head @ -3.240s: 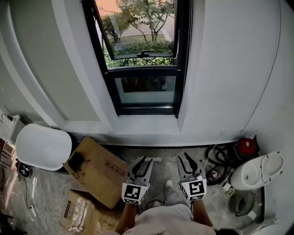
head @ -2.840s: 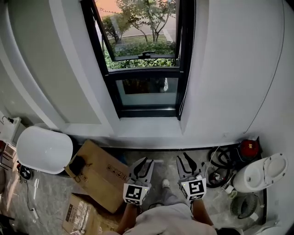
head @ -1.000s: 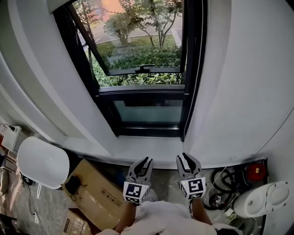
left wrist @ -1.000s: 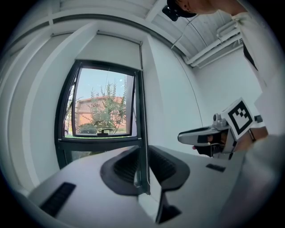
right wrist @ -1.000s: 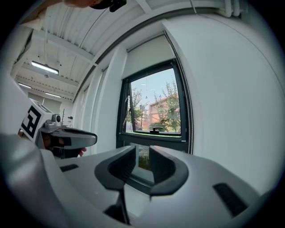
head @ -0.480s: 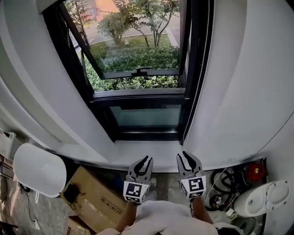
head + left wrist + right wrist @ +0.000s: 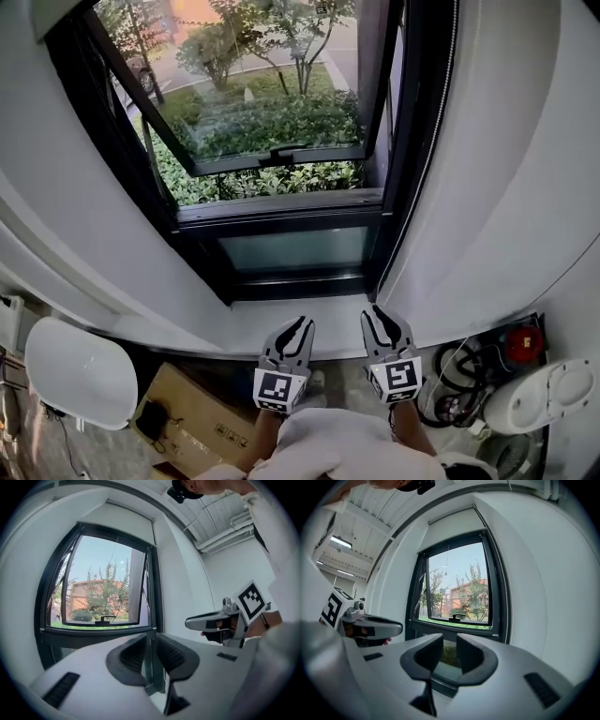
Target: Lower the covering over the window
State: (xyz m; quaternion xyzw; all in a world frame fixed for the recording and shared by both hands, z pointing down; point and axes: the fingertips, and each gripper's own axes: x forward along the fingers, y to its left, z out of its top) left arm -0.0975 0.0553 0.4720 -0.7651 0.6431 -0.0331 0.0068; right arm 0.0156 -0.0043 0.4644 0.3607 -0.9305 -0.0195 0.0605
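Fingertips (image 7: 133, 654) of the left gripper (image 7: 149, 651), black, curved and ribbed, stand slightly parted with nothing between them. Right gripper (image 7: 449, 653) has matching ribbed jaws that have just been closing, yet they are released too and empty. Both smooth grey bodies sit low centre in the head view, over a flat white sill (image 7: 333, 321). Beyond it is a black metal window frame (image 7: 281, 211), a glass sash (image 7: 272, 155) tilted outward, then leafy green shrubs (image 7: 272, 117). White blind (image 7: 450, 516), the covering, is rolled up as a slim tube at the window's top, upper centre of the right gripper view; a beaded cord (image 7: 507, 614) runs down the frame's right edge
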